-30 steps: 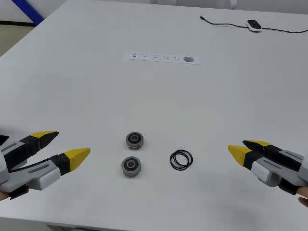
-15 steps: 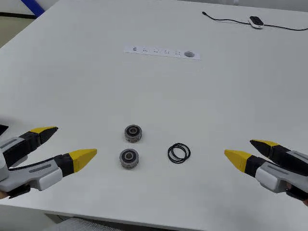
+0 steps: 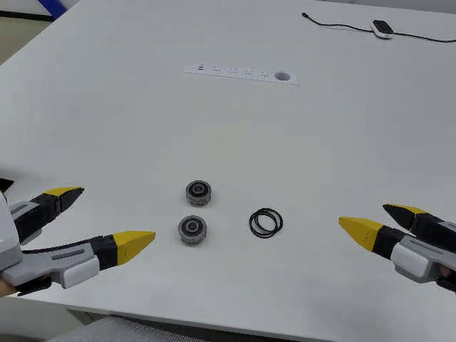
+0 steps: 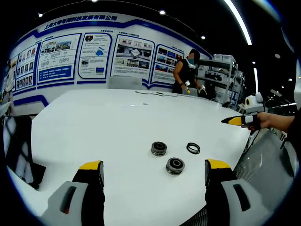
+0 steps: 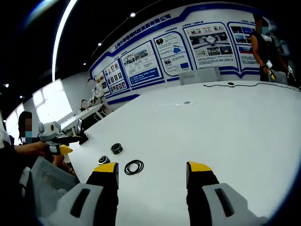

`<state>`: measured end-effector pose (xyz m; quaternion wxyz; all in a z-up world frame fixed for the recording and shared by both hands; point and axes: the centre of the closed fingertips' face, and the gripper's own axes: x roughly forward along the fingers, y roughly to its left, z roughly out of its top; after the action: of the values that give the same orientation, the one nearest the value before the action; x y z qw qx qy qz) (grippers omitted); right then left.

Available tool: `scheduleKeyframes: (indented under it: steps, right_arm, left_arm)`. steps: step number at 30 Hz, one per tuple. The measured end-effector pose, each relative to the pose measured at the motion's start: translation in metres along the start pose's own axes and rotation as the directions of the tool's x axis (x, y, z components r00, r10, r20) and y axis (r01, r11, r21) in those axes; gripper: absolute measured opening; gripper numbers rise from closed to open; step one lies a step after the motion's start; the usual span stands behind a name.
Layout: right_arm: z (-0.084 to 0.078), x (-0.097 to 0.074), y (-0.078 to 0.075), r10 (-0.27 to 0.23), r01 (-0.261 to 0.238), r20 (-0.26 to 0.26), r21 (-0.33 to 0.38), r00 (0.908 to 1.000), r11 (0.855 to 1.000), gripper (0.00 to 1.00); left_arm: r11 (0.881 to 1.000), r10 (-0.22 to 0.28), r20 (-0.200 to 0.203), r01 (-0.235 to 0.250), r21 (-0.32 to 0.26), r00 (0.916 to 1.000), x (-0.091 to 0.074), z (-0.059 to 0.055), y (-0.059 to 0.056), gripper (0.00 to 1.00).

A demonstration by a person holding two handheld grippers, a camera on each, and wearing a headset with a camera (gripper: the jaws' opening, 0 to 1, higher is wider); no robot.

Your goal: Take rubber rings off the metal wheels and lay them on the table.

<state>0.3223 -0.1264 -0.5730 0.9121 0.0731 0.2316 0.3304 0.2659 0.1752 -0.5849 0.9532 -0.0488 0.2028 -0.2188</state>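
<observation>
Rubber rings (image 3: 266, 222), two thin black loops as far as I can make out, lie flat and overlapping on the white table (image 3: 128, 121), just right of the two metal wheels and apart from them. The near wheel (image 3: 192, 229) and the far wheel (image 3: 199, 192) lie flat on their sides close together. Each is a small grey disc with a dark band round its rim. I judge that band may be a ring yet to come off, though at this size I cannot tell rubber from metal. My left gripper (image 3: 107, 215) hangs wide open to the left of the wheels. My right gripper (image 3: 370, 216) is open too, less wide, well to the right of the loops, and neither gripper touches anything. What worries me is the table: it looks smooth, and the wheels are small, round and loose. If I pinch a band with one gripper before the other has the wheel pinned, the wheel will likely skid away, or tip onto its edge and roll. A stretched ring could also spring off the jaw tips and fly. Coming in from the right, I could sweep the laid loops along with a jaw, since they sit between my right gripper and the wheels.
</observation>
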Motion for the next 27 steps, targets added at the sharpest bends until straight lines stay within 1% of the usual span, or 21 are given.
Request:
scheduleKeyframes:
  steps: [7, 8, 11, 16, 19, 22, 27]
  right_arm:
    - [0.001, 0.001, -0.001, -0.007, 0.007, 0.0, 0.01, 1.0, 1.0, 0.63]
    - [0.001, 0.002, 0.0, -0.005, 0.005, -0.001, 0.009, 1.0, 1.0, 0.64]
    - [0.001, 0.005, 0.008, 0.013, -0.014, -0.015, -0.021, 0.9998, 1.0, 0.66]
    - [0.004, 0.012, 0.021, 0.04, -0.041, -0.016, -0.046, 0.9991, 0.998, 0.7]
    - [0.002, 0.016, 0.028, 0.056, -0.058, -0.028, -0.062, 0.998, 0.996, 0.71]
    - [0.002, 0.018, 0.031, 0.064, -0.066, -0.029, -0.066, 0.9975, 0.996, 0.73]
    - [0.002, 0.019, 0.032, 0.069, -0.07, -0.03, -0.063, 0.9972, 0.996, 0.74]
  left_arm:
    - [1.0, -0.03, -0.034, 0.03, 0.002, 0.999, 0.003, -0.007, -0.007, 0.96]
    - [0.999, -0.039, -0.044, 0.04, 0.005, 0.9983, 0.003, -0.009, -0.009, 0.97]
    - [0.999, -0.033, -0.058, 0.034, 0.011, 0.9978, 0.003, -0.012, -0.008, 0.98]
    - [1.0, -0.025, -0.057, 0.024, -0.003, 0.9981, -0.001, -0.014, -0.005, 0.98]
    - [1.0, -0.016, -0.056, 0.016, -0.007, 0.9983, -0.003, -0.014, -0.003, 0.98]
    - [1.0, -0.016, -0.062, 0.016, -0.008, 0.9979, -0.004, -0.015, -0.002, 0.98]
    - [1.0, -0.022, -0.063, 0.022, -0.006, 0.9978, -0.004, -0.015, -0.003, 0.98]
